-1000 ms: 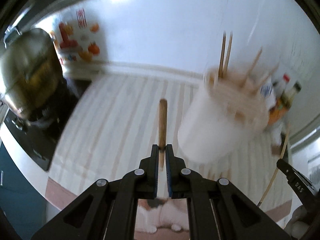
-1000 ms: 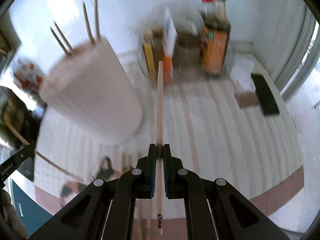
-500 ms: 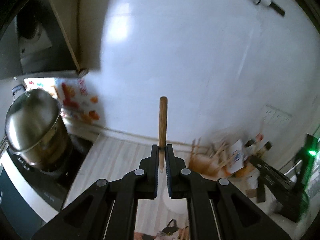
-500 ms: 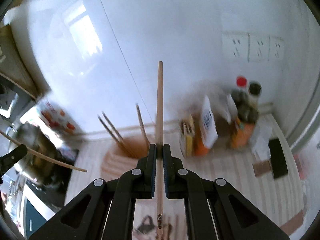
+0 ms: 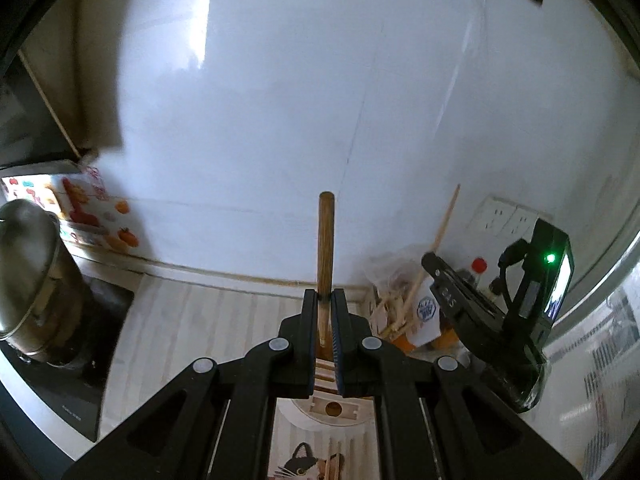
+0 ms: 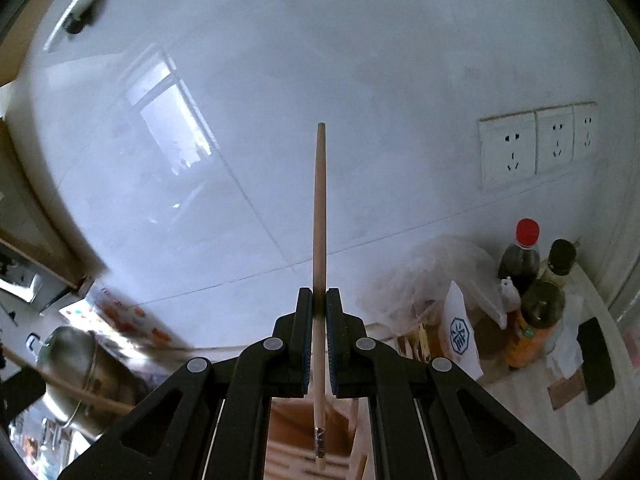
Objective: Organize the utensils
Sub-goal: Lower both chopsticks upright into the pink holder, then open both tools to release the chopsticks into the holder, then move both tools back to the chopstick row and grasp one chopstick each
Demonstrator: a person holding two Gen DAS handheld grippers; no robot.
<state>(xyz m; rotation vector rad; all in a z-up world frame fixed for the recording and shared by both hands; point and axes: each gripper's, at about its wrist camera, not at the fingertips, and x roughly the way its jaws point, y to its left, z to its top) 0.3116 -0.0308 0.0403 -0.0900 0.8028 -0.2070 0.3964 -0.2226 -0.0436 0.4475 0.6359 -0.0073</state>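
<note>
My left gripper (image 5: 325, 304) is shut on a thick brown wooden stick (image 5: 326, 240) that points up at the white wall. Below its jaws sits the white utensil holder (image 5: 332, 406) with a wooden slotted top. In the right wrist view, my right gripper (image 6: 319, 304) is shut on a long pale chopstick (image 6: 320, 208), whose lower end hangs over the holder (image 6: 296, 432). The left wrist view also shows the right gripper (image 5: 436, 276) at the right with its chopstick (image 5: 444, 220). Blurred at the far left of the right wrist view is the left gripper's stick (image 6: 72, 390).
A steel pot (image 5: 28, 280) stands on a black cooktop (image 5: 72, 364) at the left. By the wall on the right are a plastic bag of wooden sticks (image 6: 416, 320), sauce bottles (image 6: 520, 264), a white packet (image 6: 460, 336) and a black phone (image 6: 596, 364). Wall sockets (image 6: 536, 148) are above.
Both grippers have risen with their sticks. The holder has slid from ahead to beneath the jaws, and the wall now fills both views.
</note>
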